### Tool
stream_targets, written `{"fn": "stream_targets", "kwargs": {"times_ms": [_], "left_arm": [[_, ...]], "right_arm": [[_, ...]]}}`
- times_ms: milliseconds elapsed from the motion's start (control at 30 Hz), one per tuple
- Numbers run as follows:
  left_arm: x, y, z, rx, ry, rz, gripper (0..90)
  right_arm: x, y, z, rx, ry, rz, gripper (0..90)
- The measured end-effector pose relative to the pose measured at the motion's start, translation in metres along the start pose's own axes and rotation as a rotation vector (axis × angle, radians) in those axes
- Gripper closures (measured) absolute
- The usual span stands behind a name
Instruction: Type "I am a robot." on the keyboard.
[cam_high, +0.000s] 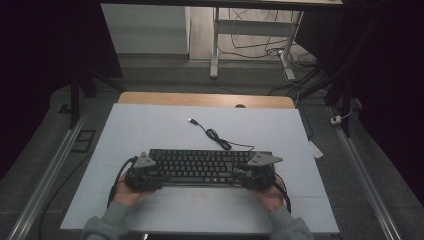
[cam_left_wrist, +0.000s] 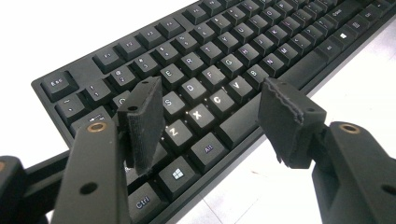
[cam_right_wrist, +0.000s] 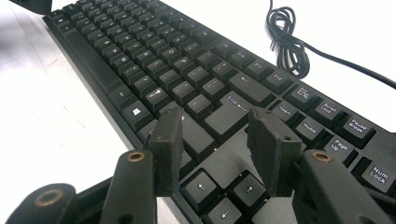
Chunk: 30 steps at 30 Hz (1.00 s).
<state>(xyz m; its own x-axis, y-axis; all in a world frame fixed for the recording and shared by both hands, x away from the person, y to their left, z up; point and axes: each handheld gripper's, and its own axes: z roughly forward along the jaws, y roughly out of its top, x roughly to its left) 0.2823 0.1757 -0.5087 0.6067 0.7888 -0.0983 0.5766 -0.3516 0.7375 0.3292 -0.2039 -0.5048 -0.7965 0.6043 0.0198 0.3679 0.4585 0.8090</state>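
High view, keyboard (cam_high: 200, 167): lies flat on the white worktop (cam_high: 150, 130), near the person's edge, its long side across the view.
High view, cable (cam_high: 215, 134): runs from the keyboard's far edge, loops once, and ends in a plug lying loose on the worktop.
High view, left gripper (cam_high: 142, 175): sits at the keyboard's left end, over the near corner.
High view, right gripper (cam_high: 255, 175): sits at the keyboard's right end, mirrored to the left one.
Left gripper view, fingers (cam_left_wrist: 142, 121): stand apart above the Z, X and C keys; no pad presses on anything, nothing is held.
Left gripper view, keyboard (cam_left_wrist: 219, 56): its front edge runs under the gap between the fingers.
Right gripper view, fingers (cam_right_wrist: 271, 149): stand apart above the arrow keys and the Enter key, clamped on nothing.
Right gripper view, cable (cam_right_wrist: 287, 42): coiled just behind the function row, clear of the fingers.
Step in hand, judged: taking hold of both ends to move the keyboard.
Doing it well: grip the case edge rather than the keycaps, close both sides evenly, lift level, and mind the trailing cable.
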Motion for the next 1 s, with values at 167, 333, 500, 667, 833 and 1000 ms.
{"fn": "stream_targets", "kwargs": {"times_ms": [167,333,500,667,833,1000], "left_arm": [[0.001,0.000,0.000,0.000,-0.002,0.001,39.9],[0.000,0.000,0.001,0.003,0.001,0.000,39.8],[0.001,0.000,0.001,0.008,-0.001,0.002,39.5],[0.001,0.000,0.001,0.007,-0.002,0.004,39.4],[0.001,0.000,0.002,0.010,-0.004,0.006,39.3],[0.001,-0.001,0.003,0.011,-0.003,0.006,39.2]], "right_arm": [[0.000,0.001,-0.001,-0.009,0.003,0.004,55.7],[0.002,0.005,-0.001,-0.022,0.012,0.009,55.7],[0.004,0.009,0.000,-0.037,0.022,0.014,56.1],[0.006,0.013,0.001,-0.040,0.024,0.015,57.5],[0.008,0.018,0.004,-0.047,0.035,0.017,63.6],[0.011,0.024,0.008,-0.042,0.055,0.012,73.3]]}}
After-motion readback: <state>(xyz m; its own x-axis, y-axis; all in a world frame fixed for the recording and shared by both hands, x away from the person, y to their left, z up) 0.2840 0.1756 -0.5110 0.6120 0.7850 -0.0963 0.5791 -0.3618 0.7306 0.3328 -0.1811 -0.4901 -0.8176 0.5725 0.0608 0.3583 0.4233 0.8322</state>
